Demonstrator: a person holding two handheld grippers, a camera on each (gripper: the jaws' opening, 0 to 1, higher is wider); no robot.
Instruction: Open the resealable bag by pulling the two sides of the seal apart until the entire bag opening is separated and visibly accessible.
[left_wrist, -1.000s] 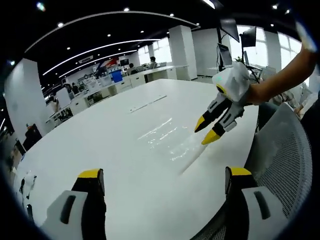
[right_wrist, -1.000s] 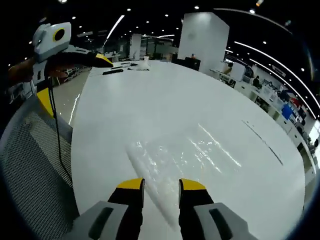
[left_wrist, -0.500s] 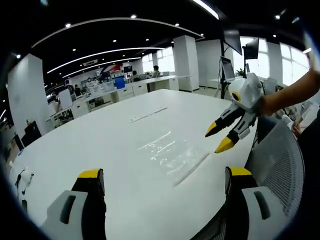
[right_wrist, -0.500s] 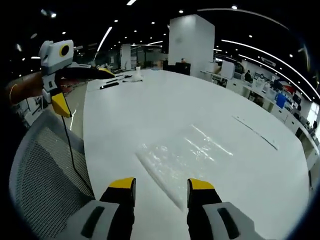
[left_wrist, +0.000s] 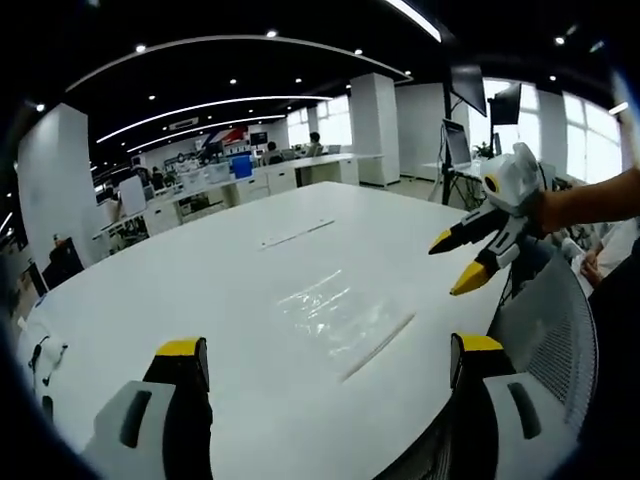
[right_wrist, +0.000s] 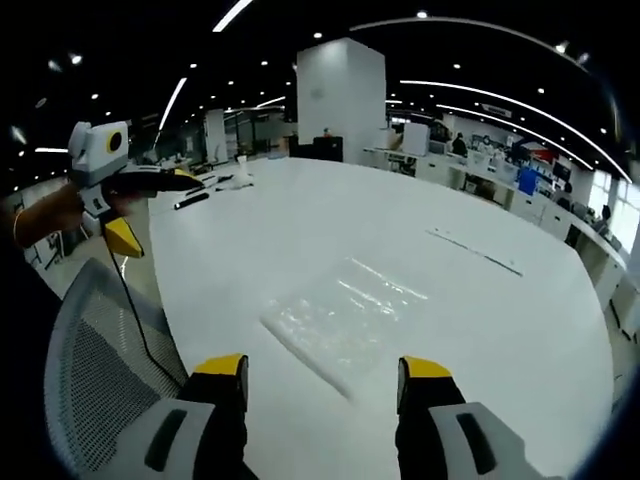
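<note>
A clear bag (left_wrist: 335, 318) lies flat on a white table (left_wrist: 200, 300), just right of centre in the left gripper view and at centre (right_wrist: 345, 310) in the right gripper view, touched by neither tool. The left gripper (left_wrist: 330, 370) rises at the bottom of its view with jaws spread wide and empty; the right gripper (right_wrist: 322, 385) stands likewise open at the bottom of its own. A mesh chair (right_wrist: 100, 360) sits lower left in the right gripper view.
</note>
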